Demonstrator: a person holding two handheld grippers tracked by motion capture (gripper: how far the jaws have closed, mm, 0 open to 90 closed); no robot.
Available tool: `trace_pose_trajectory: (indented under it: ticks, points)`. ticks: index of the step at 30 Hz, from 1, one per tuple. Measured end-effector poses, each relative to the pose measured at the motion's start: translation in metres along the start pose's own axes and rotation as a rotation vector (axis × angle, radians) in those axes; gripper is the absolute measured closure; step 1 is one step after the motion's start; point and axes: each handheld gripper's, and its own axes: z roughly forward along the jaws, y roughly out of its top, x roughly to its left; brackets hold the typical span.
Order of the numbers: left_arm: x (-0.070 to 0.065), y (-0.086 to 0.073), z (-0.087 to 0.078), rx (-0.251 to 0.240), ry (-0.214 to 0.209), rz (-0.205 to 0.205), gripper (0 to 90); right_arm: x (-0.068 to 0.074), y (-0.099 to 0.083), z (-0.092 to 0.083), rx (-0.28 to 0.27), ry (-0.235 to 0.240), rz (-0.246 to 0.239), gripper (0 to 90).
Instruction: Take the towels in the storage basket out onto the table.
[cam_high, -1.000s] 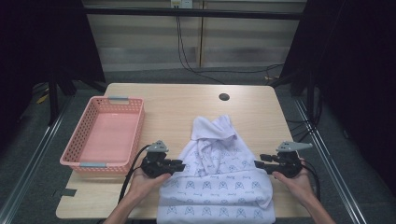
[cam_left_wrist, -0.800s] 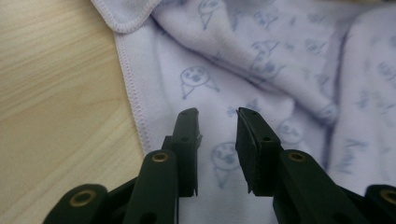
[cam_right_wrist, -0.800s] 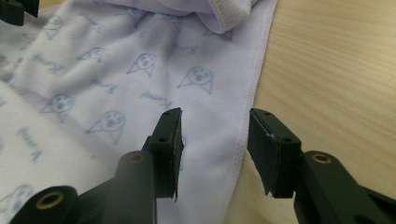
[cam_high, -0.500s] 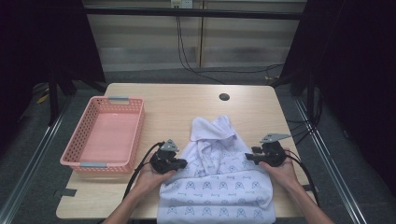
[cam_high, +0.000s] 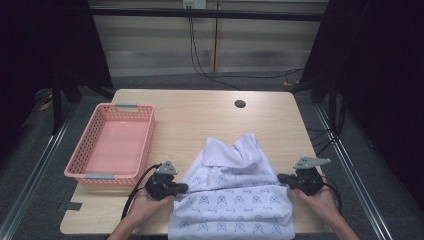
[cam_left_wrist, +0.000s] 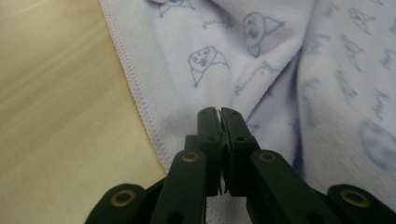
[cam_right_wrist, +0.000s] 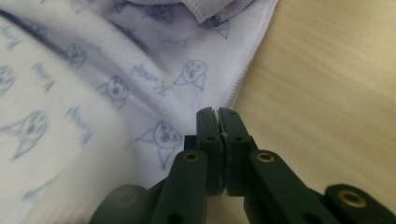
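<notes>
A white cloth printed with small blue figures lies rumpled on the near half of the wooden table. At the cloth's left hem my left gripper has its jaws pressed together. In the left gripper view a thin sliver of the cloth sits between the tips of the left gripper. My right gripper is at the right hem. Its jaws have just been closing and now pinch the cloth at the stitched edge, as the right gripper shows in its own view.
A pink plastic basket stands at the table's left side, just beyond my left hand. A round cable hole sits at the far middle of the table. Bare wood lies beyond the cloth. Cables trail from both grippers toward the near edge.
Both grippers first moved inward onto the cloth's side edges, then drew back outward and toward the near edge. The right jaws went from apart to pressed together.
</notes>
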Motion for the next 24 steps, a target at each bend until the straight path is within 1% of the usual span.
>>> trace_pose_trajectory:
  ticks: [1, 2, 4, 5, 6, 7, 8, 9, 10, 11, 12, 13, 14, 15, 16, 17, 18, 19, 21, 22, 23, 24]
  points:
    - [-0.004, -0.003, -0.002, 0.006, -0.012, 0.001, 87.3, 0.003, -0.004, -0.005, 0.003, 0.009, 0.001, 88.2]
    - [-0.008, -0.005, -0.004, 0.021, -0.011, 0.015, 87.3, 0.007, -0.008, -0.009, 0.006, 0.021, -0.004, 88.2]
    - [-0.02, -0.014, -0.01, 0.039, -0.042, 0.027, 87.3, 0.017, -0.014, -0.016, 0.012, 0.041, -0.016, 88.0]
    - [-0.024, -0.018, -0.012, 0.041, -0.058, 0.026, 87.2, 0.024, -0.017, -0.019, 0.016, 0.058, -0.025, 87.9]
    - [-0.03, -0.023, -0.017, 0.067, -0.076, 0.027, 87.3, 0.029, -0.019, -0.021, 0.021, 0.064, -0.032, 87.8]
    - [-0.034, -0.027, -0.02, 0.079, -0.096, 0.034, 87.2, 0.036, -0.021, -0.023, 0.026, 0.084, -0.045, 87.5]
    - [-0.038, -0.03, -0.024, 0.095, -0.102, 0.062, 87.1, 0.04, -0.022, -0.024, 0.029, 0.089, -0.053, 87.0]
    - [-0.04, -0.029, -0.026, 0.098, -0.09, 0.078, 85.8, 0.045, -0.023, -0.026, 0.028, 0.102, -0.061, 85.5]
    - [-0.04, -0.027, -0.027, 0.056, -0.113, 0.061, 83.2, 0.049, -0.023, -0.027, 0.029, 0.109, -0.07, 83.4]
    - [-0.039, -0.025, -0.027, 0.023, -0.123, 0.053, 80.8, 0.052, -0.022, -0.029, 0.015, 0.106, -0.072, 80.4]
    - [-0.037, -0.02, -0.025, -0.006, -0.11, 0.05, 79.9, 0.052, -0.021, -0.03, -0.001, 0.114, -0.065, 77.3]
    - [-0.035, -0.015, -0.023, -0.025, -0.104, 0.049, 78.4, 0.052, -0.019, -0.03, -0.021, 0.114, -0.062, 73.5]
    - [-0.032, -0.009, -0.02, -0.04, -0.098, 0.049, 77.8, 0.051, -0.017, -0.03, -0.034, 0.102, -0.061, 73.3]
    - [-0.028, -0.002, -0.017, -0.055, -0.076, 0.057, 77.5, 0.049, -0.014, -0.03, -0.045, 0.101, -0.057, 73.2]
    - [-0.024, 0.005, -0.014, -0.075, -0.055, 0.05, 75.7, 0.042, -0.01, -0.027, -0.078, 0.105, -0.032, 71.7]
    - [-0.018, 0.012, -0.01, -0.09, -0.055, 0.034, 75.7, 0.042, -0.01, -0.027, -0.078, 0.105, -0.032, 71.7]
    - [-0.013, 0.019, -0.005, -0.103, -0.042, 0.028, 75.1, 0.039, -0.008, -0.026, -0.09, 0.106, -0.018, 71.7]
    - [-0.009, 0.024, 0.001, -0.104, -0.027, 0.034, 73.0, 0.036, -0.005, -0.026, -0.099, 0.095, -0.017, 71.7]
    - [-0.003, 0.032, 0.012, -0.077, 0.015, 0.042, 68.1, 0.031, -0.001, -0.023, -0.114, 0.09, -0.01, 71.6]
    - [0.001, 0.035, 0.019, -0.077, 0.008, 0.036, 63.7, 0.026, 0.003, -0.019, -0.119, 0.072, -0.005, 70.9]
    - [0.003, 0.035, 0.023, -0.076, 0.005, 0.034, 63.7, 0.026, 0.003, -0.019, -0.119, 0.072, -0.005, 70.9]
    - [0.004, 0.035, 0.028, -0.064, 0.006, 0.034, 58.7, 0.021, 0.007, -0.014, -0.118, 0.065, -0.006, 69.8]
